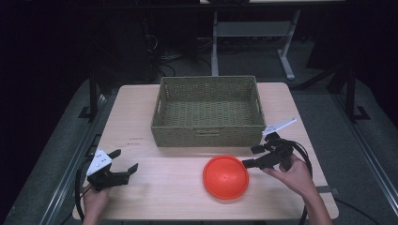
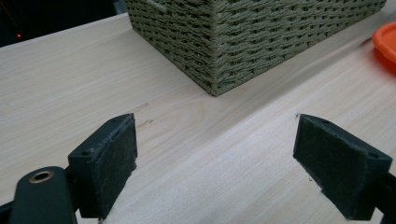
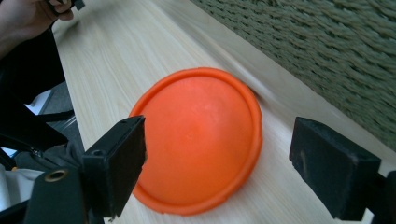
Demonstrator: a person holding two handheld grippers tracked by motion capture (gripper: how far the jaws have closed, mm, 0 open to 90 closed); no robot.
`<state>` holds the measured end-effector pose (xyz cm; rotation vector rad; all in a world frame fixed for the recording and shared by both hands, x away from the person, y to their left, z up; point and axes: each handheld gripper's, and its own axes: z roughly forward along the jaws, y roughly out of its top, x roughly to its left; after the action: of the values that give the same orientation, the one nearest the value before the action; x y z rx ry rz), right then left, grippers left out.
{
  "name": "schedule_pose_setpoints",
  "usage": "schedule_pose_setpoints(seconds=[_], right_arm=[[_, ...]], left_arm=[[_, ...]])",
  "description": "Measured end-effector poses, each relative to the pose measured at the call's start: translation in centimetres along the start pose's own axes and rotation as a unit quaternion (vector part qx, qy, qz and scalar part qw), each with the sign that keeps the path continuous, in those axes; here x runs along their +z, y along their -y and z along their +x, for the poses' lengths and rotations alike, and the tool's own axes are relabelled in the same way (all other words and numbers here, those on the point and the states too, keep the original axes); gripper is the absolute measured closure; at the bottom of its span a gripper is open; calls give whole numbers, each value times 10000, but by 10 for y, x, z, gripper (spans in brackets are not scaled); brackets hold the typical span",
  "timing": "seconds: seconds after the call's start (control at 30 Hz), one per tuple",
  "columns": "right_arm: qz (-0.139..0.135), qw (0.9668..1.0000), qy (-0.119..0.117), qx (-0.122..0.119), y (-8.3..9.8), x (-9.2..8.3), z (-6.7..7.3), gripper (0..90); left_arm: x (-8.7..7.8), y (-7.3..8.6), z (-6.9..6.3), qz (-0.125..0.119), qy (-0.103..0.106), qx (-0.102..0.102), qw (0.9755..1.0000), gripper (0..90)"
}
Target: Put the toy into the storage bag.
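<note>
An orange bowl (image 1: 225, 176) lies upside down on the light wooden table (image 1: 155, 197), just in front of a woven green basket (image 1: 209, 111). My right gripper (image 1: 250, 156) is open at the bowl's right edge, its jaws pointing left toward it. In the right gripper view the orange bowl (image 3: 201, 135) lies just beyond the two spread pads (image 3: 119, 168), with nothing between them. My left gripper (image 1: 124, 161) is open at the table's front left, over bare wood. The left gripper view shows a corner of the basket (image 2: 243, 42) ahead and the bowl's rim (image 2: 386, 44) at the far right.
The basket holds nothing that I can see and stands at the back middle of the table. A white table frame (image 1: 253, 33) and dark floor lie beyond. The person's other hand (image 3: 32, 16) appears at the top left of the right gripper view.
</note>
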<state>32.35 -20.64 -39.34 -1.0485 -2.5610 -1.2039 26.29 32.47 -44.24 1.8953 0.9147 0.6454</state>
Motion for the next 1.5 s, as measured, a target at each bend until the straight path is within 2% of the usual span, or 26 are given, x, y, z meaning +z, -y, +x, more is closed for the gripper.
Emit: schedule_pose_setpoints(seconds=[0.37,0.53,0.7,0.8,1.1,1.2,1.37,1.4,1.47,1.5], right_arm=[[169,9998,-74,55,1,17,-7,200],[172,9997,-105,124,5,21,-13,221],[309,9993,-68,194,10,27,-18,224],[332,9992,-53,215,14,30,-20,224],[418,9988,-108,245,23,43,-20,235],[522,9984,-94,215,24,49,-20,241],[519,9984,-77,187,25,51,-21,267],[501,9985,-155,137,26,53,-22,321],[527,9984,-158,114,27,55,-22,324],[568,9982,-180,116,28,57,-23,360]], left_arm=[[0,0,0,-13,4,4,10000,130],[2,0,0,44,19,40,10000,130],[1,0,0,-6,10,23,10000,130],[3,0,0,54,53,29,10000,130],[3,0,-2,70,56,84,9999,130],[2,-1,-1,31,56,3,10000,130],[2,0,0,16,22,-2,10000,130],[2,0,0,19,22,-11,10000,130],[2,0,0,19,34,-25,10000,130],[2,-1,-1,-15,28,15,10000,130]])
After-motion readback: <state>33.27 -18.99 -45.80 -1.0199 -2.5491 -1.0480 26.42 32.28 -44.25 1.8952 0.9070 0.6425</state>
